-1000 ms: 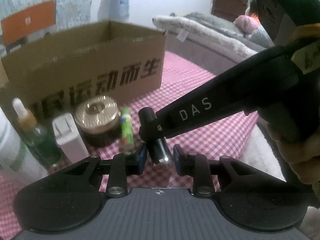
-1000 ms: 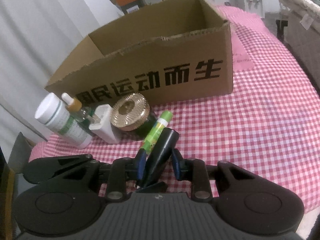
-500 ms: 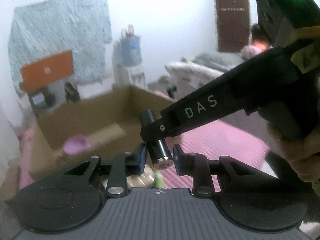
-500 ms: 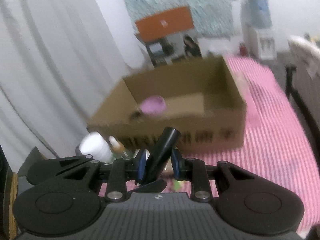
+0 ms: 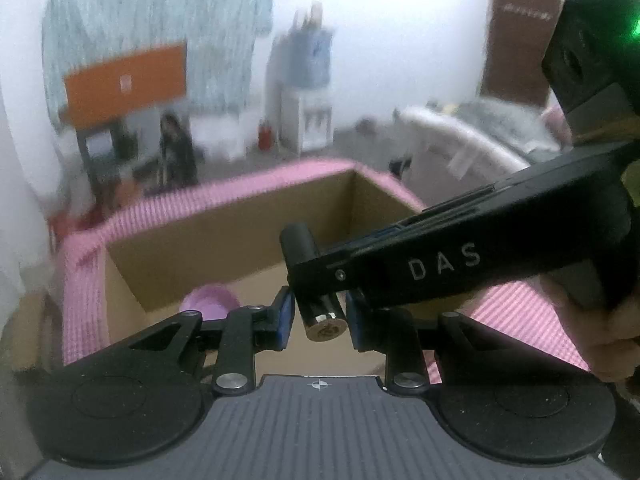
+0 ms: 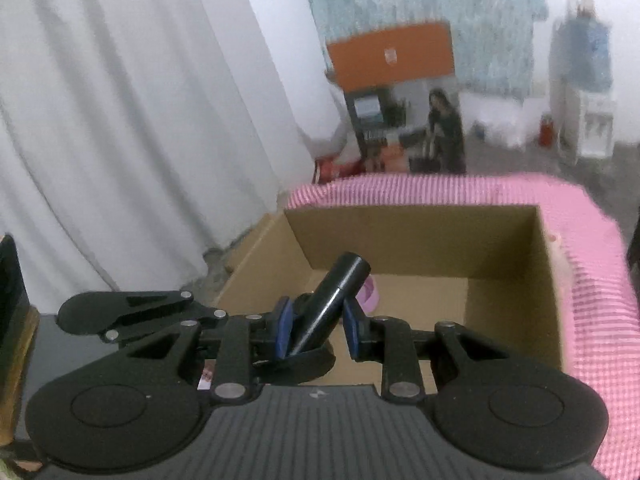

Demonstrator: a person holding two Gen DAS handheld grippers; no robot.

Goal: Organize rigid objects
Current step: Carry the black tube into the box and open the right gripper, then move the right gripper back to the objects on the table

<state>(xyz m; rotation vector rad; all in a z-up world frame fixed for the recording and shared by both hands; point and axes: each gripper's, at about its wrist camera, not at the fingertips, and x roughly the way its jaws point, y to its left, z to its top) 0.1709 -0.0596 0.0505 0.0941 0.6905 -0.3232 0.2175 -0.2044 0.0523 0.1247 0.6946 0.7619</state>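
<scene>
1. The white curtain fills the left of the right wrist view, hanging behind the surface.
2. The surface in front of you wears a pink checked cloth, which shows around the far and side edges of the box.
3. The open cardboard box stands on that cloth, and both of your tools hover over its near wall, looking into it.
4. Your right hand-held gripper pinches the black tube between its blue pads. In the left wrist view its long black body crosses from the right, with your hand on its grip.
5. Your left hand-held gripper has just been closing, and the tube's lower, metal-capped end sits between its pads. They stand very near on both sides, but you cannot tell from these views whether they press on it.
6. The black tube is up in the air above the box's open top, tilted, its upper end leaning away to the right in the right wrist view.
7. A pink bowl lies on the box floor near the left wall, apart from the tube.
</scene>
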